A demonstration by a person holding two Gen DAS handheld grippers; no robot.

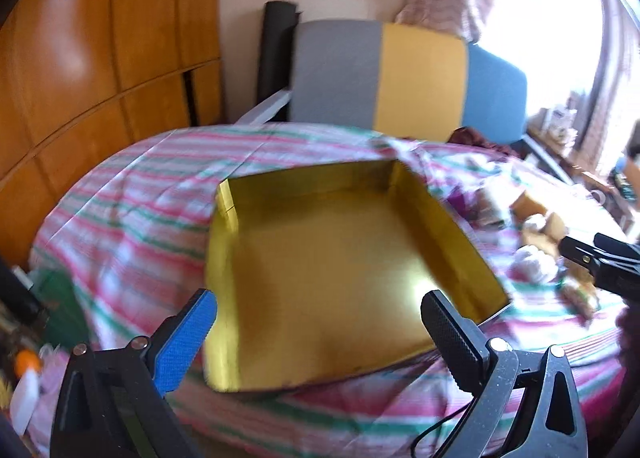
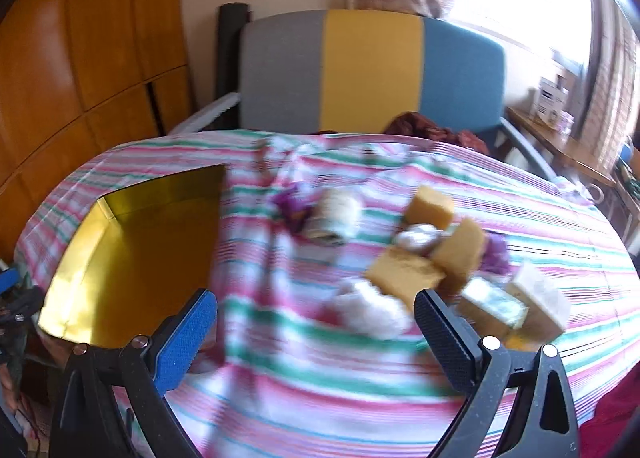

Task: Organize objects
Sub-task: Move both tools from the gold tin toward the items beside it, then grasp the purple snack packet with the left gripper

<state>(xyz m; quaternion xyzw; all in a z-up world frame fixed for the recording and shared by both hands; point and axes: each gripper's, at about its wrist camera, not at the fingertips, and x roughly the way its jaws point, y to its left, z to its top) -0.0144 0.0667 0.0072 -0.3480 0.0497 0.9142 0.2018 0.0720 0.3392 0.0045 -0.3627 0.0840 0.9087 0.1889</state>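
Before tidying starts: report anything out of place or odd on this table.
The gold box sits empty while sponges and small packets lie jumbled loose on the striped cloth beside it. The cloth is rumpled near the box. Blur hides finer damage.

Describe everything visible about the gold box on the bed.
The gold box is a shallow, open-topped rectangular tray with low upright walls and a shiny, foil-like gold lining. It looks empty. It sits flat on the striped bedsheet, left of the scattered items. The left gripper hovers open over its near edge, not touching.
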